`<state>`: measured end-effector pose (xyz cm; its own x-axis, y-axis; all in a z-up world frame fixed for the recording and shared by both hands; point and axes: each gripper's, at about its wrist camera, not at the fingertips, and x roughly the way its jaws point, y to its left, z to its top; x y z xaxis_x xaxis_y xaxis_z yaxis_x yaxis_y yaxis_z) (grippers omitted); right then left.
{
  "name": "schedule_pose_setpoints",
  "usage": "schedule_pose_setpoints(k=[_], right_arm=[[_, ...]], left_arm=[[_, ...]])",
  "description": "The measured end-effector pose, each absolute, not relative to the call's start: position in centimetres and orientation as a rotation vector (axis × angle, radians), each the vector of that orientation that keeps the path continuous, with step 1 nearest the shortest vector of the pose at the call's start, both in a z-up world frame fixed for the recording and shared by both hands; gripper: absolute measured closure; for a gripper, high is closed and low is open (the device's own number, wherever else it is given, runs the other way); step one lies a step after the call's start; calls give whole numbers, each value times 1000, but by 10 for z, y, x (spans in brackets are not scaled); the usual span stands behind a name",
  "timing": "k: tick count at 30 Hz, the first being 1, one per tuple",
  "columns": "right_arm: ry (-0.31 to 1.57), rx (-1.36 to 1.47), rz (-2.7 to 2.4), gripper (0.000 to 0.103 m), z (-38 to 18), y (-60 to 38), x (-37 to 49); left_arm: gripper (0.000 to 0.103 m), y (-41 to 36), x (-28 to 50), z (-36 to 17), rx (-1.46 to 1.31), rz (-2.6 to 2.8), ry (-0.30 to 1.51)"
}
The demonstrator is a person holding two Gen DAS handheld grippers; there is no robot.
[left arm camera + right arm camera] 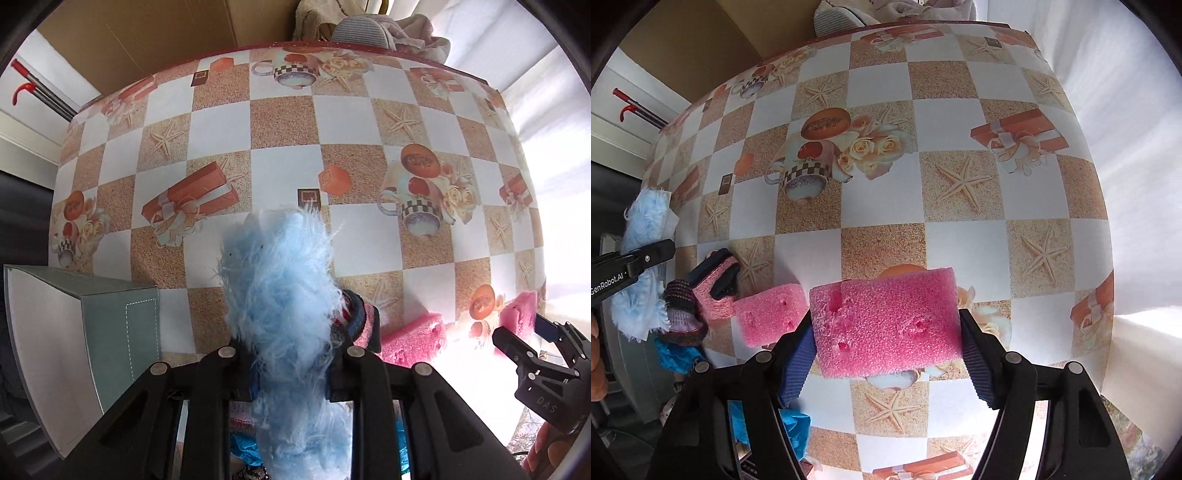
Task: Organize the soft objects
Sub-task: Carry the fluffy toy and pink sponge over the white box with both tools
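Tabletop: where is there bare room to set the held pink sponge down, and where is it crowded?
Free: the wide middle and far stretch of the checkered tablecloth, ahead and to the right of the right gripper, which holds a pink sponge. Crowded: the near left edge, with the second pink sponge, a striped knit item and the left gripper clamping blue fluffy fabric.

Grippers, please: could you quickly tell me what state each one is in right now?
Left gripper: closed on the fluffy light-blue fabric.
Right gripper: closed on a pink sponge block, held above the table.
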<state>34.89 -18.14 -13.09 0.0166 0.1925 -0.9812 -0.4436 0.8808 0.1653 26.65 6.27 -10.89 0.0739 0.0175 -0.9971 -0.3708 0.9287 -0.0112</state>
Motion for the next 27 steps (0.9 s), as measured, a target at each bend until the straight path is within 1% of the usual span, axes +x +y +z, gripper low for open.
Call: schedule_pose_setpoints(k=[5, 6, 9, 20, 27], right_arm=[[1470, -171, 476, 30, -114, -187, 299], [1472, -158, 470, 30, -112, -189, 291], [1487, -129, 450, 30, -106, -206, 270], [1507, -62, 404, 30, -72, -246, 180], [1530, -60, 388, 30, -52, -256, 118]], left_arm=[[77, 40, 237, -80, -253, 226, 1454], [77, 49, 238, -79, -253, 211, 1450], [77, 40, 221, -75, -237, 170, 1443], [77, 2, 124, -34, -127, 19, 1408], [77, -14, 62, -23, -60, -53, 1401]])
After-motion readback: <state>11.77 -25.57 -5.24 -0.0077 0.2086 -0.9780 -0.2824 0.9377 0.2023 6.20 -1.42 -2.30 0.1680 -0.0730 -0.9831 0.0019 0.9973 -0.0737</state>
